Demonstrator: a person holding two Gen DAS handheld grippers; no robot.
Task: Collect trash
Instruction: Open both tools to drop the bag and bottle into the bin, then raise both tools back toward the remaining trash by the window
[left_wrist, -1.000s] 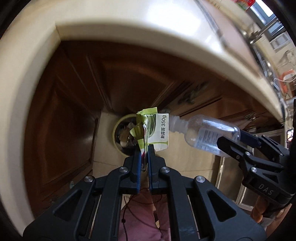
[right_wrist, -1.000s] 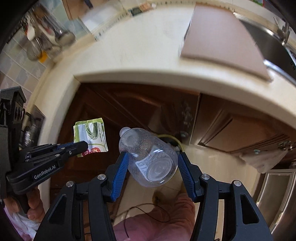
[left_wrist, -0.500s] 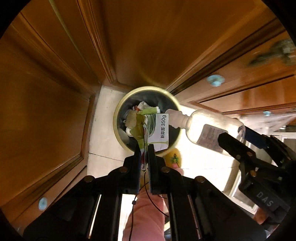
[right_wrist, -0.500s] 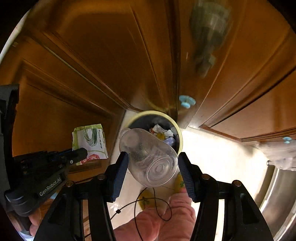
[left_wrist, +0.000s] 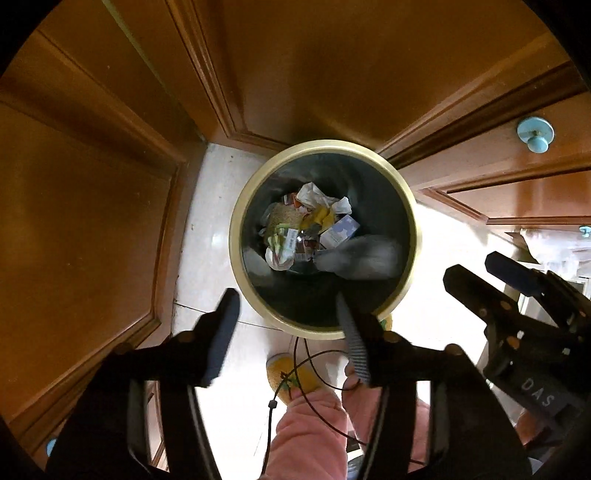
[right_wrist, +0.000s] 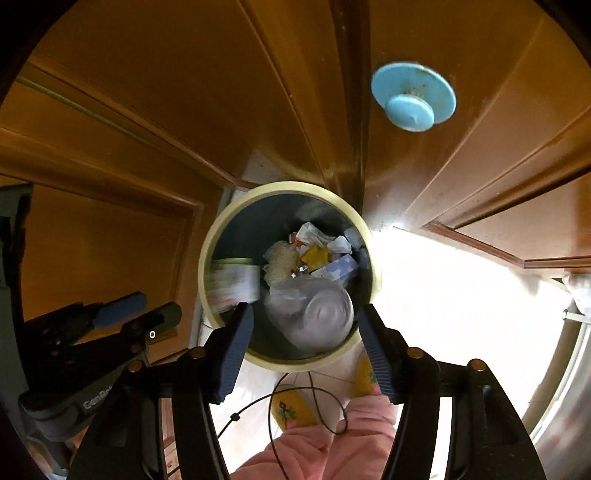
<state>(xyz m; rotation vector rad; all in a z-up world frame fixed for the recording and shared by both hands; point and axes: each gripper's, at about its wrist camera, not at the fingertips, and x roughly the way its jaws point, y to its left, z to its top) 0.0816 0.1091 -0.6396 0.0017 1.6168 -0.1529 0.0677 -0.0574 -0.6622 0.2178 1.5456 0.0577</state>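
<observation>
Two handheld grippers point down over a round cream-rimmed trash bin (left_wrist: 236, 206) on the pale floor beside wooden cabinet doors. The left gripper (left_wrist: 286, 325) is opening, fingers wide and empty. The right gripper (right_wrist: 306, 343) is opening too; the clear plastic bottle (right_wrist: 310, 314) is blurred inside the bin, free of its fingers. The green-and-white packet (right_wrist: 232, 282) is inside the bin at its left wall.

Brown wooden cabinet doors (left_wrist: 110, 206) rise around a pale glossy tiled floor (left_wrist: 207, 236); a round light-blue plastic knob (right_wrist: 413, 96) sits on one door (yellow slippers (right_wrist: 291, 408) stand below)
</observation>
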